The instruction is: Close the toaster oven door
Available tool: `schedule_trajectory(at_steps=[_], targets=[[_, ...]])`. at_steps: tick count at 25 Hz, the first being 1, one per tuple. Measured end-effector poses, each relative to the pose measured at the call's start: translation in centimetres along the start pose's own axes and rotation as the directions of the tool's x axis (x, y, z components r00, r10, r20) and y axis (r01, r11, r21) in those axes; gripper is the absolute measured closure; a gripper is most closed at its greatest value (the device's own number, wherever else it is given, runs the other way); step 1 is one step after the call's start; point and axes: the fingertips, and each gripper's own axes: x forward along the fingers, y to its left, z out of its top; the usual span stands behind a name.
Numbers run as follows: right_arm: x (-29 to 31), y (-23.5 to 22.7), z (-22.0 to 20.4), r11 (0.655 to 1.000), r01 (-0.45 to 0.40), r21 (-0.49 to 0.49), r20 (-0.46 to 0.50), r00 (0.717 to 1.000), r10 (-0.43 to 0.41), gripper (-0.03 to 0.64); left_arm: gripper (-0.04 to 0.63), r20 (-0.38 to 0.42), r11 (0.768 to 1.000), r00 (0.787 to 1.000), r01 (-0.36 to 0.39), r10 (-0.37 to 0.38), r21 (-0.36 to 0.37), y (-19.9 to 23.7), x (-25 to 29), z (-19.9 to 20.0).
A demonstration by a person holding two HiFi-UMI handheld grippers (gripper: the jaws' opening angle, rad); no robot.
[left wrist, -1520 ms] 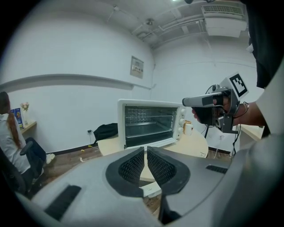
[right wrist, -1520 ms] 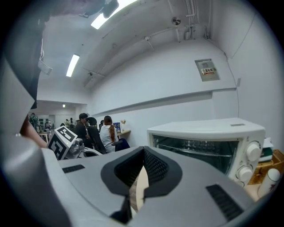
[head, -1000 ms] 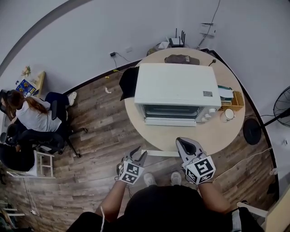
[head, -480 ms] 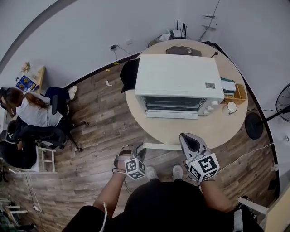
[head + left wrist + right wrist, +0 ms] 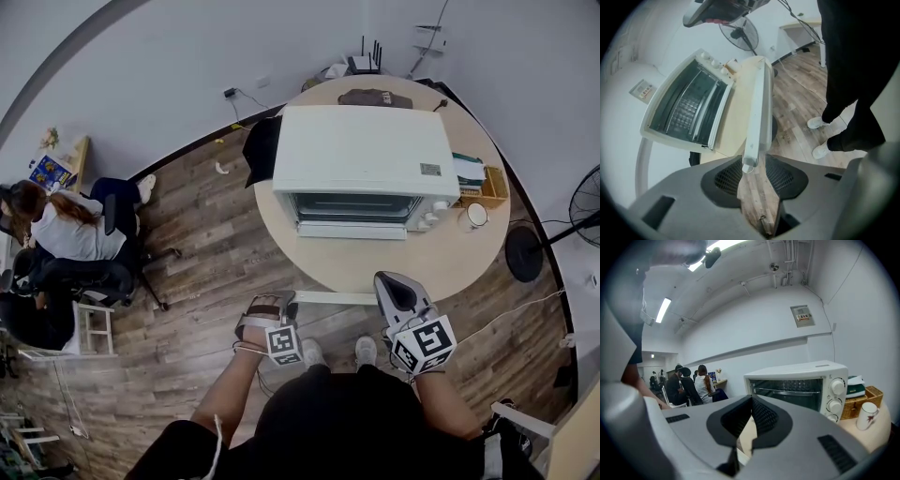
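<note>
Head view looks down on a white toaster oven (image 5: pixel 361 150) in the middle of a round, pale wooden surface (image 5: pixel 356 272). Its door (image 5: pixel 354 230) is folded down open in front of the glass-dark cavity. A mug (image 5: pixel 472 215) and a wicker basket (image 5: pixel 492 192) stand just right of the oven.

Both grippers hang off the surface's near edge, well apart from the oven. The left gripper (image 5: pixel 265 312) is turned sideways over the wooden floor. In the left gripper view its jaws (image 5: pixel 753 166) are opening. The end of a white bar (image 5: pixel 757 108) that runs along the surface's rim shows in the gap between them, and the pads do not press on it. The oven (image 5: pixel 689 108) lies far beyond, up and to the left.

The right gripper (image 5: pixel 392 286) points toward the oven. In the right gripper view its jaws (image 5: pixel 750 401) are pressed together at the tips with nothing between them, and the oven (image 5: pixel 801 380) stands ahead.

A person (image 5: pixel 66 234) sits at far left.
</note>
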Motion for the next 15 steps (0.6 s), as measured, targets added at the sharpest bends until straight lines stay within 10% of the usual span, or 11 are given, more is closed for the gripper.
schedule_trajectory(at_steps=[15], targets=[[-0.26,-0.19,-0.27,1.0,0.0,0.008,-0.003,1.0,0.0,0.62,0.517,-0.038,0.998,0.997,-0.06,0.061,0.027,0.43,0.48,0.27]])
